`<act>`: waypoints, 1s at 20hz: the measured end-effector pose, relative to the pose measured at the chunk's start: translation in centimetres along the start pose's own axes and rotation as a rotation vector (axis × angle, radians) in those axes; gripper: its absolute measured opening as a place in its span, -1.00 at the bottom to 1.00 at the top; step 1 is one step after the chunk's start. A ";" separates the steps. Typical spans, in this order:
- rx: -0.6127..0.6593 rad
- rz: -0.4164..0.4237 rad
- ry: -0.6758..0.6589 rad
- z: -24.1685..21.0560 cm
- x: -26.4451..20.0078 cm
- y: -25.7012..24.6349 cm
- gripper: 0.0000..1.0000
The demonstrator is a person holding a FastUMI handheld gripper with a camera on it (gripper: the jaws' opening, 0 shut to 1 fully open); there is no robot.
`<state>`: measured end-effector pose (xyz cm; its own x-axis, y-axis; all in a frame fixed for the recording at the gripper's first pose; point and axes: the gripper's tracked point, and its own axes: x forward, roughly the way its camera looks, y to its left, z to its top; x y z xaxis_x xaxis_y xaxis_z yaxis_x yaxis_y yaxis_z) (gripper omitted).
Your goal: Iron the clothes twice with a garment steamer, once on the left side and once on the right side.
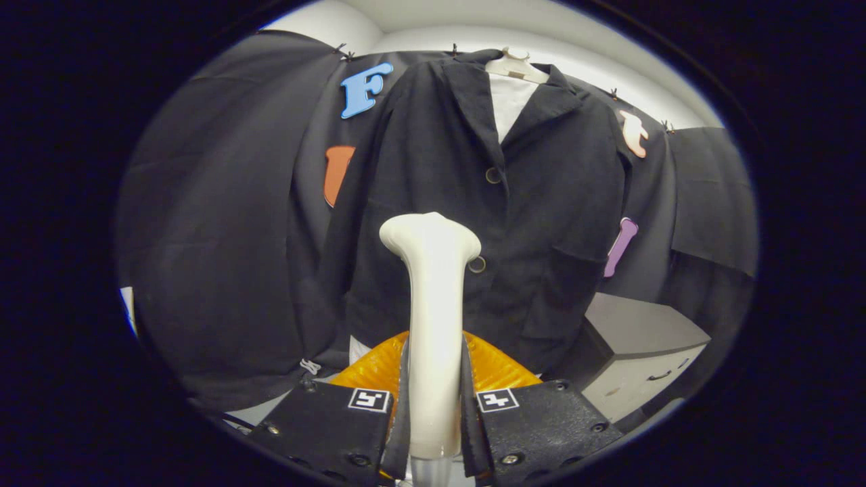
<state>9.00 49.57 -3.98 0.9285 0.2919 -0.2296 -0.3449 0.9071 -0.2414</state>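
A dark buttoned jacket (541, 203) hangs on a pale hanger (515, 66) straight ahead, with a white lining showing at the collar. My gripper (433, 399) is shut on the cream handle of the garment steamer (433, 297), which stands upright between the fingers. The steamer's flared head sits in front of the jacket's lower middle, just left of the button row. Whether the head touches the cloth cannot be told.
A grey drawer cabinet (643, 352) stands low at the right, beside the jacket's hem. An orange ribbed part (494, 368) lies just beyond my fingers. Black cloth walls hang behind and to both sides of the jacket.
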 end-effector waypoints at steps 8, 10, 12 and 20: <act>-0.005 0.009 0.148 -7.7 -0.5 0.7 -0.33; -0.014 0.007 0.193 -9.5 -0.3 0.7 -0.33; -0.028 0.007 0.231 -11.2 -0.3 0.9 -0.33; -0.063 0.002 0.302 -14.2 0.1 1.0 -0.33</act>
<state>6.78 46.19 -17.61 0.8483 0.1816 -0.4974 -0.3630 0.8833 -0.2966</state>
